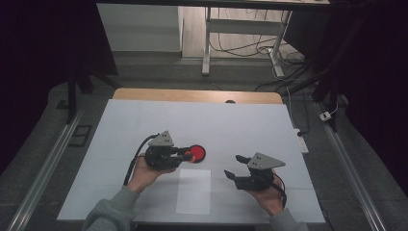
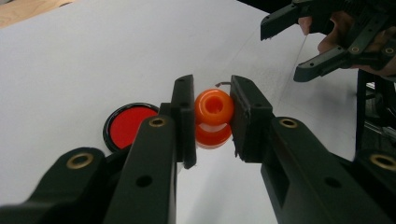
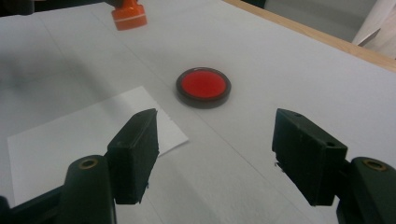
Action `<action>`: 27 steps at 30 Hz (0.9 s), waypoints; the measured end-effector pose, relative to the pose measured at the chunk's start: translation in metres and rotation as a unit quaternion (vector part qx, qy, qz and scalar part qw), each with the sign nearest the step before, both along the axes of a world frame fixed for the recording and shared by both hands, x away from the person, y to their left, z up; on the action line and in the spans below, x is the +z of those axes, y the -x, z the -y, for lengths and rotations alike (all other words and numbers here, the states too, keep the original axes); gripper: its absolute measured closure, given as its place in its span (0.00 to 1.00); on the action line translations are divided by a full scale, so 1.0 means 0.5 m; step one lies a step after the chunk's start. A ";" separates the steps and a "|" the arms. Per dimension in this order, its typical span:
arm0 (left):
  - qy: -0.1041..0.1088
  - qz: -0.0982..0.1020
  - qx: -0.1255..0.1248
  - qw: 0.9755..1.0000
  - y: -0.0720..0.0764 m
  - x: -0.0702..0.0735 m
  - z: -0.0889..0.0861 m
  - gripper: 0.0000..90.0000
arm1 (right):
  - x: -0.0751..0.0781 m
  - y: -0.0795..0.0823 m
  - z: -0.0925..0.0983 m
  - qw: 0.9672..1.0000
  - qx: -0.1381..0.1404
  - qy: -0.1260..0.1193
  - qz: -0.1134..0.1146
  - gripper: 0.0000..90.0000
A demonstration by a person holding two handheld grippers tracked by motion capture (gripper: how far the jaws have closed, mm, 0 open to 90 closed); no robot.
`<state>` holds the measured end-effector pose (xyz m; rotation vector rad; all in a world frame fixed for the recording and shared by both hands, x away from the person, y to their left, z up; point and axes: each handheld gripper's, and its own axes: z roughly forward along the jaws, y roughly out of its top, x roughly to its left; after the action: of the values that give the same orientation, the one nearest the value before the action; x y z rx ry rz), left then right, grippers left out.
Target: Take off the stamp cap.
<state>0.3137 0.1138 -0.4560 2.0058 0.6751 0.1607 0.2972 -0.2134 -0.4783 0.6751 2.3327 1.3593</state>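
One glossy rounded orange stamp (image 2: 213, 117)

The high view is dim, with dark, almost black corners; the white bench (image 1: 144, 125) is lit evenly, with soft shadows. Both gripper views are brighter, but the near black parts look slightly blurred.

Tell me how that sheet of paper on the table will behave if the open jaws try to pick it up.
The sheet of paper lies flat on the table, with no raised edge showing, so the right gripper would likely struggle to get under it. It looks thin, so probably floppy and very light once lifted. A push would likely slide it.
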 end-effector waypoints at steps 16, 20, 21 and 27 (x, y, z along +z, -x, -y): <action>-0.003 -0.002 0.001 1.000 -0.002 -0.002 0.002 0.80 | 0.004 -0.024 -0.058 1.000 0.024 0.004 -0.011 0.34; -0.001 -0.001 0.002 1.000 -0.001 -0.001 0.001 0.80 | 0.004 -0.026 -0.068 1.000 0.029 0.006 -0.008 0.35; -0.001 -0.001 0.002 1.000 -0.001 -0.001 0.001 0.80 | 0.003 -0.026 -0.070 0.999 0.032 0.000 -0.011 0.35; -0.003 0.000 0.007 1.000 -0.003 -0.004 0.002 0.80 | 0.001 -0.026 -0.076 0.999 0.041 0.001 -0.010 0.35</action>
<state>0.3150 0.1127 -0.4578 2.0071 0.6895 0.1715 0.3100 -0.1757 -0.4777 0.5993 2.4018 1.3904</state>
